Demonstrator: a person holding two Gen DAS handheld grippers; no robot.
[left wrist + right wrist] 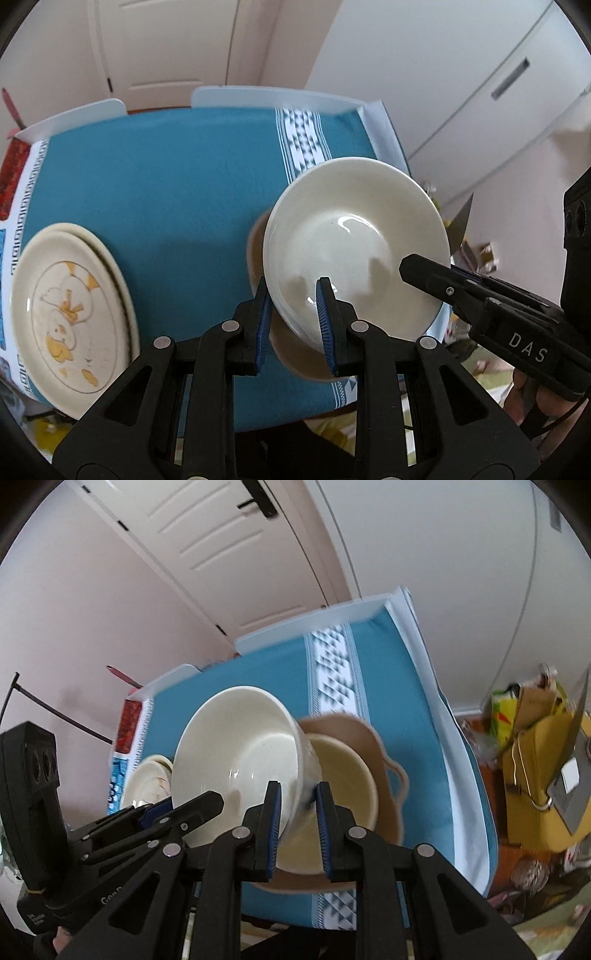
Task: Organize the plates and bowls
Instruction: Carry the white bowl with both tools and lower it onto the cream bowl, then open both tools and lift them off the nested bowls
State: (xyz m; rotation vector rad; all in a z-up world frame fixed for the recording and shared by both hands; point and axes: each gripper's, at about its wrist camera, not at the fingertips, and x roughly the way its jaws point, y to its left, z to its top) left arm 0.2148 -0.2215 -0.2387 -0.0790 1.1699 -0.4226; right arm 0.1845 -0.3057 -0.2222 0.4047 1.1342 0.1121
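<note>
Bowl [354, 240], cream and glazed, hangs between my two grippers above the blue tablecloth [166, 177], tipped, just over a tan scalloped dish [384, 775] that carries a paler yellow bowl [347, 782]. It looks stiff, fairly heavy for its size, slick with glaze and likely to chip if dropped, so I judge the rim the only sensible hold. My left gripper [295, 321] is closed narrow on the near rim, one pad inside, one outside. My right gripper [297, 823] pinches the opposite wall the same way. A stack of patterned plates [70, 310] sits well apart at the table's left. With so thin a bite on each side, I would keep the bowl level and set it down gently.
</note>
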